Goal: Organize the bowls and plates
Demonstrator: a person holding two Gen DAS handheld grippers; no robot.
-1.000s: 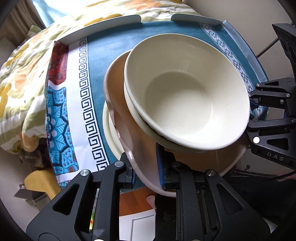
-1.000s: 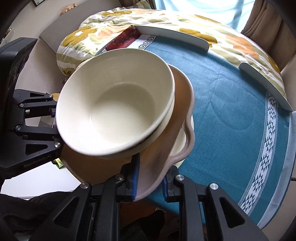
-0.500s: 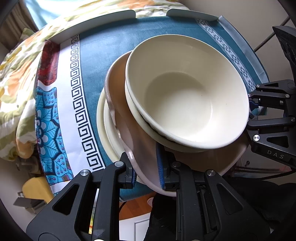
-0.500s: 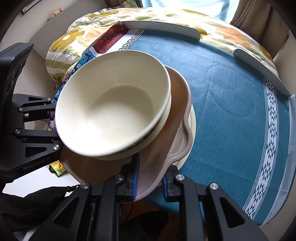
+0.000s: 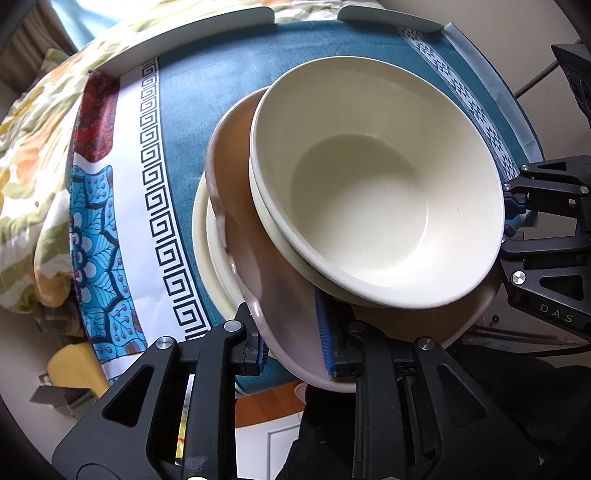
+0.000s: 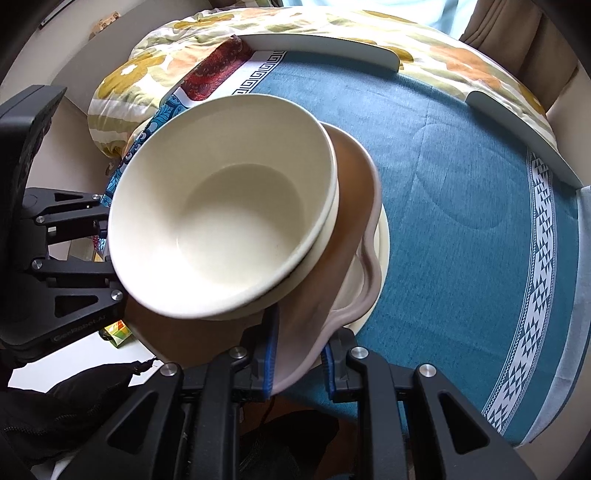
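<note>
At the surface's (image 5: 192,110) near edge, both claws, left (image 5: 291,347) and right (image 6: 299,360), have just been loosening around the pink plate's (image 5: 273,295) rim under stacked cream bowls (image 5: 376,184).

home | floral quilt (image 5: 33,155) | patterned tablecloth (image 6: 461,206) | curtains (image 6: 517,33)

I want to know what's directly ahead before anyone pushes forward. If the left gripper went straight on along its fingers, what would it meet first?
The left gripper already has the brown plate between its fingers, so the plate's rim comes first, then probably the stacked cream bowls on it. Depth is unclear.
</note>
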